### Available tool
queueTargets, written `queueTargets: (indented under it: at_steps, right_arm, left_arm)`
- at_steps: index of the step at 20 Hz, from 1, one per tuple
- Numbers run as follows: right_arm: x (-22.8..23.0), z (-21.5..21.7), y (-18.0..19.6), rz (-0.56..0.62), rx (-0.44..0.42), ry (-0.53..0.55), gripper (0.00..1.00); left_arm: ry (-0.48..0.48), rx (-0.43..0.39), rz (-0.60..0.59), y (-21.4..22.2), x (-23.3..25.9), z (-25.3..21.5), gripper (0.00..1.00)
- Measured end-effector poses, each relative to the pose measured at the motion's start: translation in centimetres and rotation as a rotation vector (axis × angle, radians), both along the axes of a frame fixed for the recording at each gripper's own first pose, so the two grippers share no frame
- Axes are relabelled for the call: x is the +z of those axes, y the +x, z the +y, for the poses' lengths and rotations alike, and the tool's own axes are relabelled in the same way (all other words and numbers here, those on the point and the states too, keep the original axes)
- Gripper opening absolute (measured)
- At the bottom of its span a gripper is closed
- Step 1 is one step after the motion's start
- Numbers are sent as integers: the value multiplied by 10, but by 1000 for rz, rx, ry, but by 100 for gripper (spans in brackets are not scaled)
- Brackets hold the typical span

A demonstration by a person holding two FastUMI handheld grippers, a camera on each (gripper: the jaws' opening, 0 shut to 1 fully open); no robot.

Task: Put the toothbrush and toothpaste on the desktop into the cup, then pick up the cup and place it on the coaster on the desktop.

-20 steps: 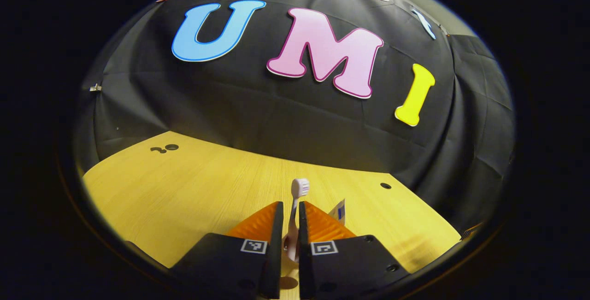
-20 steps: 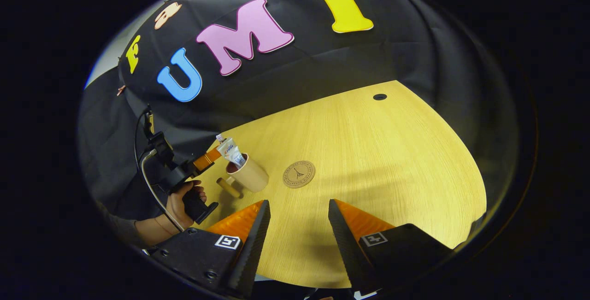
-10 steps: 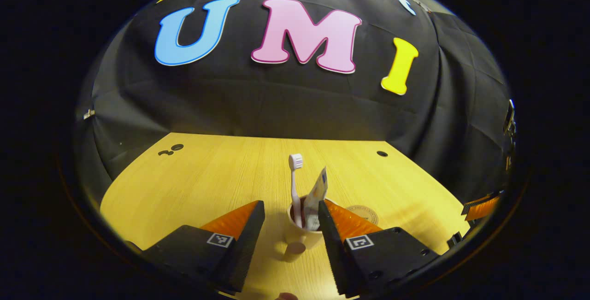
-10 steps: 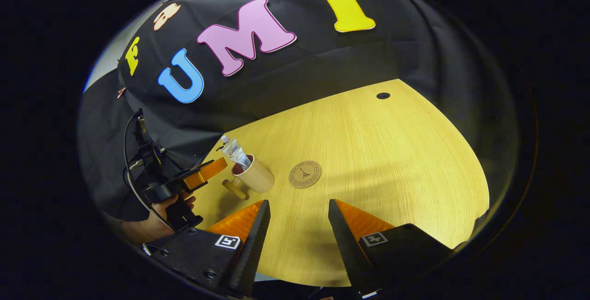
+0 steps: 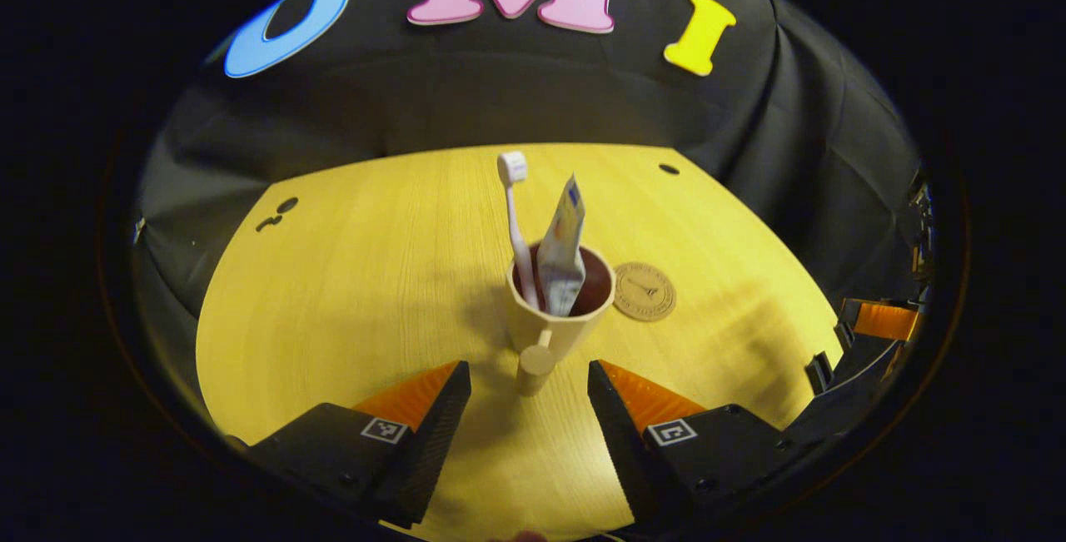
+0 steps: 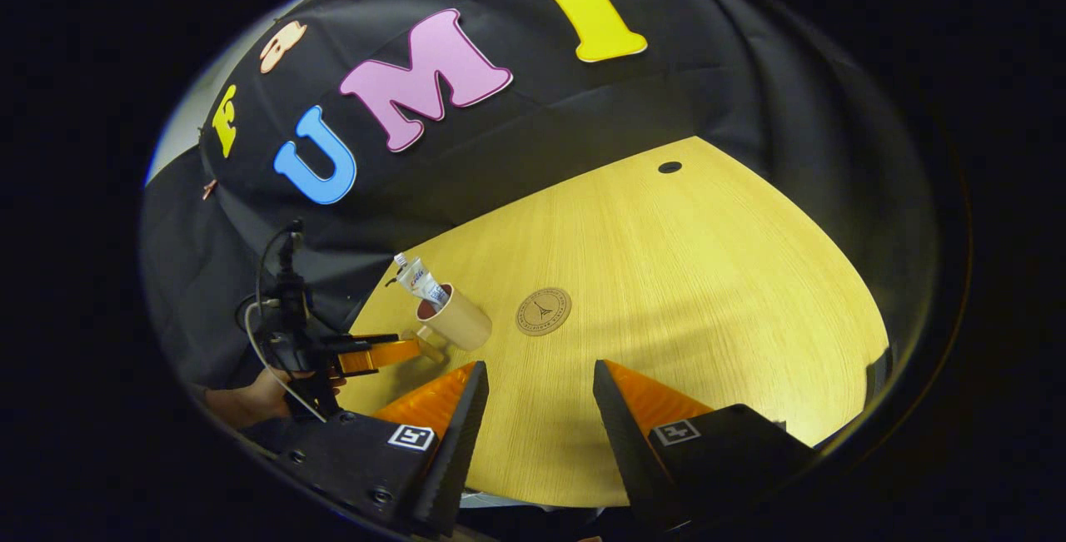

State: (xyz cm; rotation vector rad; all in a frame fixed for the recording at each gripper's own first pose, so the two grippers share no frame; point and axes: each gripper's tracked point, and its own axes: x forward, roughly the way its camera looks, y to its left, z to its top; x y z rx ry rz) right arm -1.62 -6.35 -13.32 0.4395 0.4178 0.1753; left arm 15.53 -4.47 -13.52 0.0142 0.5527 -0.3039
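Coaster (image 5: 645,291) just beside cup (image 5: 556,321)

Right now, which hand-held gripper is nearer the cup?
Left. The left hand-held gripper sits open just in front of the cup, its handle pointing into the gap between the fingers. The right hand-held gripper hangs open farther back over the desktop.

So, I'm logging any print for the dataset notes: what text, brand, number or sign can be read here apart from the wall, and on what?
Toothpaste tube: red and blue print, too small to read.
Coaster: a tower drawing with a ring of lettering round the rim, too blurred to read.
Left hand-held gripper and right hand-held gripper: square black-and-white code tags, no words.
Cup and toothbrush: no print seen.
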Motion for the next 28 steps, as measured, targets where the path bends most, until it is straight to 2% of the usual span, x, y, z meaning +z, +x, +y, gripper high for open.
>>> queueTargets:
  at_steps: [4, 7, 16, 18, 19, 21, 23, 24, 25, 26, 27, 28]
  right_arm:
    - [-3, -2, -13, 3, -22, -2, 79]
    - [-4, -11, -21, 7, -48, 6, 79]
    - [-3, -34, -38, 21, -121, 31, 79]
    - [-4, -33, -39, 23, -116, 32, 79]
    - [-4, -31, -40, 24, -111, 33, 79]
    - [-5, -30, -42, 29, -100, 29, 79]
    - [-8, -30, -44, 34, -95, 29, 79]
    - [-9, -30, -43, 37, -94, 30, 79]
    - [-9, -31, -43, 38, -95, 32, 79]
    - [-8, -33, -44, 38, -95, 34, 78]
    - [-8, -34, -45, 37, -97, 35, 79]
    - [-8, -34, -45, 38, -96, 34, 78]
  left_arm:
    - [63, -69, 52, 18, -19, -9, 88]
    - [113, -82, 95, 32, -37, -13, 88]
    - [178, -112, 179, 52, -56, -19, 82]
    - [182, -109, 199, 52, -60, -19, 76]
    - [182, -110, 206, 51, -61, -19, 51]
    - [190, -110, 208, 51, -62, -20, 37]
    - [189, -117, 213, 50, -64, -22, 33]
    - [186, -119, 214, 50, -64, -22, 37]
    - [180, -119, 215, 50, -63, -21, 31]
    - [175, -117, 212, 50, -63, -21, 35]
    - [171, -116, 207, 51, -63, -21, 30]
    - [171, -113, 205, 50, -63, -21, 29]
